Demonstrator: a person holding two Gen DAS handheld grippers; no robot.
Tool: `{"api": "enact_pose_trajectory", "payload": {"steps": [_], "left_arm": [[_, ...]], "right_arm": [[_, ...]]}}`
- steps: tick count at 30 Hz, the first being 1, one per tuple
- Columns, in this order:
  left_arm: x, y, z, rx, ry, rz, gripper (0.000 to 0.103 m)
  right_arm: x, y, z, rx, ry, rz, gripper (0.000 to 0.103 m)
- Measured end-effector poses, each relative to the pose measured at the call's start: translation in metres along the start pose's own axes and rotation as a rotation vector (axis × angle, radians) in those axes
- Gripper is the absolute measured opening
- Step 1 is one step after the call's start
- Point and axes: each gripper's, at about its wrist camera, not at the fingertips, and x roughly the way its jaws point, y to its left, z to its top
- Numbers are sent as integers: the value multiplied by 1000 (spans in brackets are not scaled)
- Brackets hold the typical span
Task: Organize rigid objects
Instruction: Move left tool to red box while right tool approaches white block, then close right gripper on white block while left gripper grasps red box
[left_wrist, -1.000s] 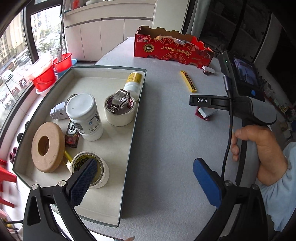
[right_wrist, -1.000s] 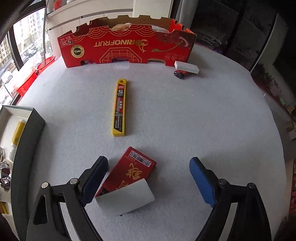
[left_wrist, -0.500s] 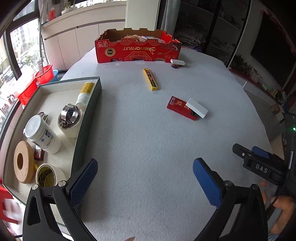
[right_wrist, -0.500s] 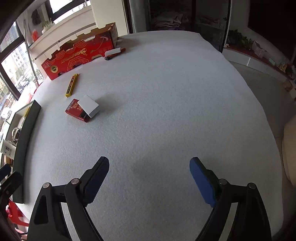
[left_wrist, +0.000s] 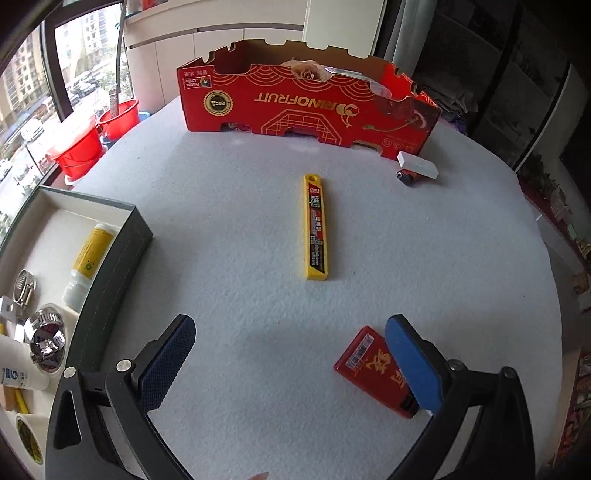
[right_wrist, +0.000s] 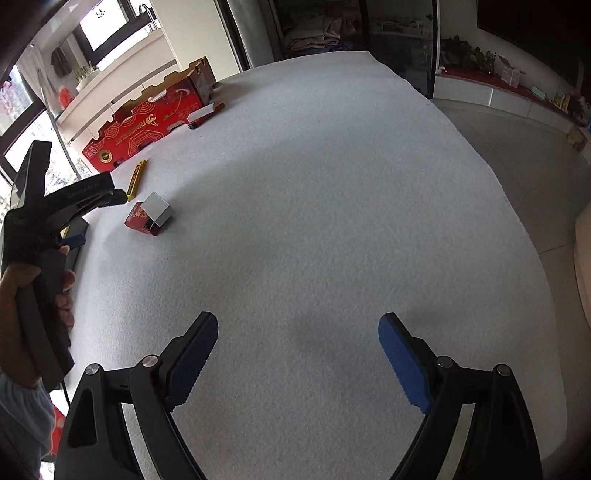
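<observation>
A: Left gripper (left_wrist: 288, 365) spread wide, nothing between its blue pads; it hangs over the grey felt table (left_wrist: 240, 221), right pad just above the flat red printed box (left_wrist: 373, 373).

B: Right gripper (right_wrist: 297, 354)?

A: Also released, empty, over bare felt well away from everything, probably parked clear.

B: Targets?

A: Long yellow plastic blade case (left_wrist: 316, 227) lies loose mid-table; grey-walled tray (left_wrist: 114, 266) with the sorted items sits to the left. Likely the red box goes next.

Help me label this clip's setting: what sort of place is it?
Probably a home living or dining room: a round cloth-covered table, apartment blocks through the window, red buckets by white cabinets.
</observation>
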Motion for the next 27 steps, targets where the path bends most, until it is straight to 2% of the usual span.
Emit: {"api": "enact_pose_trajectory", "payload": {"steps": [3, 4, 5, 8, 10, 13, 15, 17, 20, 25, 27], "left_arm": [[27, -31, 8, 137, 81, -6, 103], [32, -41, 6, 198, 102, 24, 103], [28, -47, 4, 248, 66, 42, 103], [19, -43, -9, 319, 99, 44, 103], [8, -28, -27, 348, 89, 50, 103], [-10, 0, -52, 346, 65, 37, 103], [-19, 17, -62, 308, 45, 37, 103], [-21, 28, -62, 259, 30, 42, 103], [-22, 27, -50, 217, 25, 0, 103], [-10, 1, -39, 317, 2, 54, 103], [-6, 1, -36, 325, -8, 59, 103]], "right_arm": [[3, -4, 2, 13, 6, -3, 90], [3, -6, 2, 20, 4, -1, 90], [3, -7, 3, 27, 0, 2, 90], [-1, -6, 6, 25, -21, 12, 90], [-2, 0, 5, -1, -36, 21, 90], [2, 20, 8, -83, -38, 57, 90], [7, 41, 14, -162, -44, 82, 90], [15, 63, 21, -242, -48, 91, 90], [30, 88, 34, -327, -52, 74, 90], [53, 111, 49, -416, -42, 60, 90], [63, 124, 52, -473, -39, 46, 90]]}}
